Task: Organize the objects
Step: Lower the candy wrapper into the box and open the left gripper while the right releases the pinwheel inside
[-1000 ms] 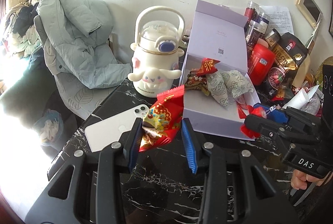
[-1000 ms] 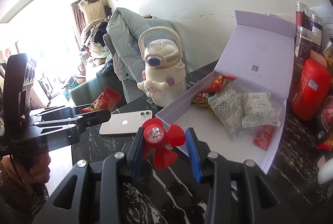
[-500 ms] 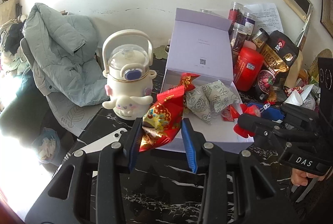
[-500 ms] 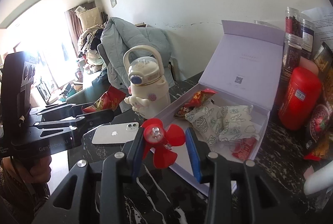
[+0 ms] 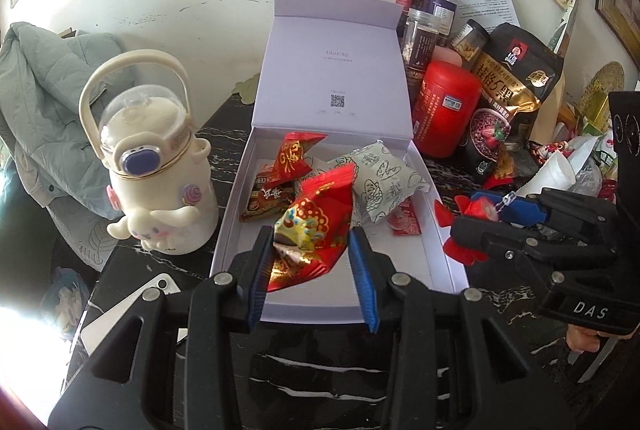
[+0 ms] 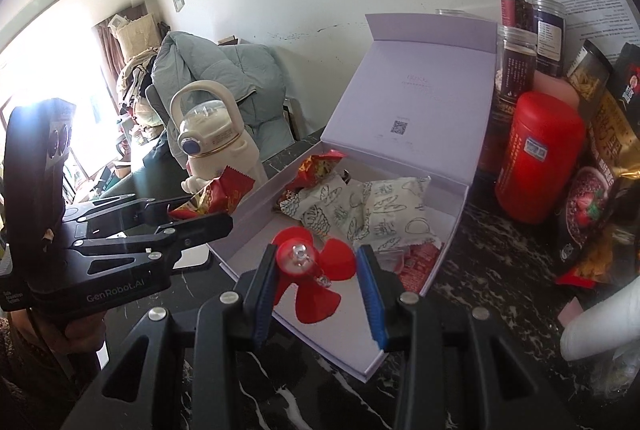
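Over the open lilac box (image 5: 448, 262), the left gripper (image 5: 316, 254) clamped a red snack packet (image 5: 316, 226); the right gripper (image 6: 320, 270) clamped a small red fan (image 6: 316, 270) over the box's near end

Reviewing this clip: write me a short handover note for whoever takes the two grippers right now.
Left gripper: shut on a red snack packet, held over the open lilac box.
Right gripper: shut on a small red fan, at the box's near edge.
Done: several packets already lie in the box.
Left: probably release both items inside; the clutter to the box's right is unsorted.
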The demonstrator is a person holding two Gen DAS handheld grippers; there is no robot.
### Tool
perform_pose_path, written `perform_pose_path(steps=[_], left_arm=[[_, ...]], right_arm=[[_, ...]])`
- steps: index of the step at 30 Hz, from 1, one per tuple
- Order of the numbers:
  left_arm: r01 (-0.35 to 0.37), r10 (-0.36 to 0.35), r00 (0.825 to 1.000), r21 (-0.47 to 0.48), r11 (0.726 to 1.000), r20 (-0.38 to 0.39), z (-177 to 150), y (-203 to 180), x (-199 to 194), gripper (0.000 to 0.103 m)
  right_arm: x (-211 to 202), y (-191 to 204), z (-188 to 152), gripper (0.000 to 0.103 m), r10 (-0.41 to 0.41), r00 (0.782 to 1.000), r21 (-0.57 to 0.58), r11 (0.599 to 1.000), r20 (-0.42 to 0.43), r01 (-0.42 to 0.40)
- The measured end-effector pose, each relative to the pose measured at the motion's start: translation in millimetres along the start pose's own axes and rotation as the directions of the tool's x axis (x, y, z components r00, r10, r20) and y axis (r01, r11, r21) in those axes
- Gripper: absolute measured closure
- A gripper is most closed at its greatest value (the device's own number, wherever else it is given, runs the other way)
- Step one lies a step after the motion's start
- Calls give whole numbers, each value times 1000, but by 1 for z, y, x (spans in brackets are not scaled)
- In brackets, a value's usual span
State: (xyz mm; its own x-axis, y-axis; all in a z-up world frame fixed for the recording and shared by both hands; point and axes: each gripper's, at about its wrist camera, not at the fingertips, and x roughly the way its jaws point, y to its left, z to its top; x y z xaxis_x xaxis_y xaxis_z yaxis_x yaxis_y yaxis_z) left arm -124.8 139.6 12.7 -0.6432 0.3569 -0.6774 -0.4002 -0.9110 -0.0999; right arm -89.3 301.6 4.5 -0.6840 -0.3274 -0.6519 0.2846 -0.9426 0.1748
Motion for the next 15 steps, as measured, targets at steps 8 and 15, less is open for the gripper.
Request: perform_pose_path(steps=[8,15], left_arm=[[9,-8,999,24,1000,-42,-5,-6,30,67],[24,-19,997,55,998,-73,-7,-8,54,67]], right_arm=[[21,-11,-6,64,-5,999,20,1000,-48,6],[38,-15,-12,64,4,996,26,1000,-84,-2]])
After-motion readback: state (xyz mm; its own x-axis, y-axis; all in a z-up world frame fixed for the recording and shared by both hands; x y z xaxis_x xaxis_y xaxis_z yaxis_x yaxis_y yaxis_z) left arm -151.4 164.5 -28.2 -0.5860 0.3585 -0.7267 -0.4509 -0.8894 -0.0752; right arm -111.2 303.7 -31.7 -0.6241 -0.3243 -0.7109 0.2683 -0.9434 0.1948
